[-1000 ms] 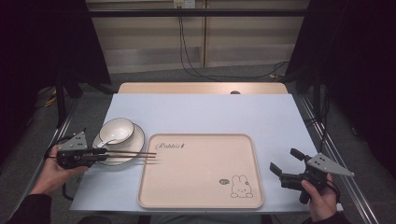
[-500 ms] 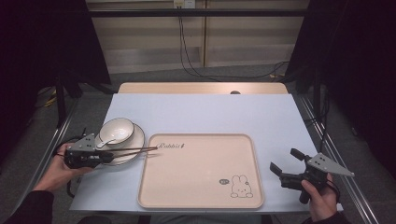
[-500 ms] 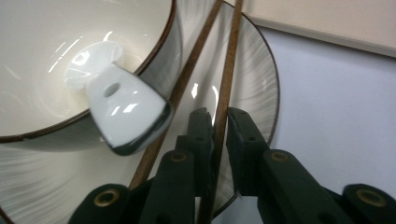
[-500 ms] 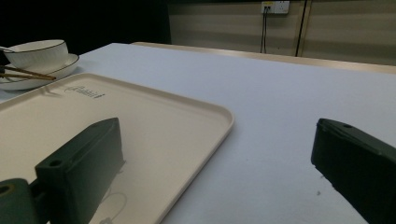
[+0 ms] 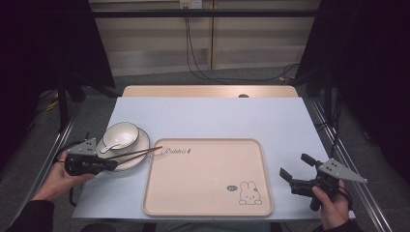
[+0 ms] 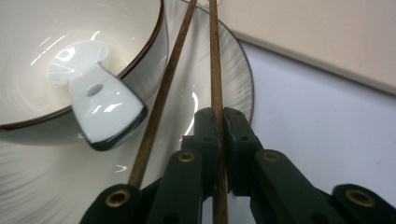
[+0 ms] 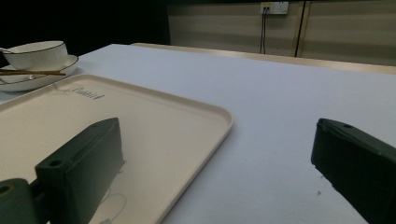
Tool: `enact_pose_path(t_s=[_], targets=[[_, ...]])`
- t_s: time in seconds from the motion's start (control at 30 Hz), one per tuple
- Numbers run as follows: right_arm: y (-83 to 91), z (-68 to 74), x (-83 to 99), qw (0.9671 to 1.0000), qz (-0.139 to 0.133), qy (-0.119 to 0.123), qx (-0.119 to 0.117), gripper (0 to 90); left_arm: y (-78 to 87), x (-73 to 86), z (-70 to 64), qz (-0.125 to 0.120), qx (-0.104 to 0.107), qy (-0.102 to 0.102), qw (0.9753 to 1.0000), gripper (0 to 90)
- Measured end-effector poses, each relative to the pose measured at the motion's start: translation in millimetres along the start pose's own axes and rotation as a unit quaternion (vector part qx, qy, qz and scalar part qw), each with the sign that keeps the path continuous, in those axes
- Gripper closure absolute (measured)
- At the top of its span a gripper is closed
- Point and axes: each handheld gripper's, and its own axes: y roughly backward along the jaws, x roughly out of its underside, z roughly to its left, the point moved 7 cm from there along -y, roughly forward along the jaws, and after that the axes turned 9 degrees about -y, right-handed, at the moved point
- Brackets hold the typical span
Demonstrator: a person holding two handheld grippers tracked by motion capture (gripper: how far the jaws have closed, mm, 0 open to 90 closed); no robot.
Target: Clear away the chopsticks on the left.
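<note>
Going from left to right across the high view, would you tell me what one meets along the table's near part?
Left gripper → chopsticks → tray → right gripper.

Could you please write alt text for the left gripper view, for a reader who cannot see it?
The left gripper is shut on one of two wooden chopsticks above a white plate; a white spoon rests in the bowl beside.

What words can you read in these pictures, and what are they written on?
"Rabbit", in slanted script, stands on the far left corner of the tray, near the tips of the chopsticks.
A small mark beside the bunny drawing on the tray is too small to read.
The bowl, spoon and plate carry no writing.
</note>
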Motion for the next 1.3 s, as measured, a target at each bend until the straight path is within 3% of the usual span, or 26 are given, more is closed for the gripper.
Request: enact_pose_path(t_s=[0.3,0.47,0.53,0.7,1.07,1.3], targets=[[0.3,0.5,-0.4,1.0,-0.001,0.002,-0.002,1.8,6.0,-17.1,-9.9,-0.023,-0.003,0.051,0.9984,84.9],[0.5,0.8,0.1,1.0,0.001,0.005,-0.004,1.8,4.5,-25.9,-19.0,-0.04,-0.004,0.071,0.9966,84.9],[0.6,0.5,0.1,1.0,0.002,0.007,-0.004,1.8,3.8,-30.0,-21.6,-0.054,-0.008,0.086,0.9948,84.8],[0.4,1.0,-0.2,1.0,0.0,-0.002,-0.002,1.8,-2.3,-40.9,-33.2,-0.057,-0.001,0.103,0.993,84.8],[0.6,0.7,0.3,1.0,0.002,0.006,-0.005,1.9,-15.0,-67.0,-50.9,-0.067,0.004,0.136,0.9884,84.8],[0.6,1.1,-0.4,1.0,-0.001,0.0,-0.004,2.0,-21.2,-77.1,-58.6,-0.069,-0.018,0.163,0.9841,84.7]])
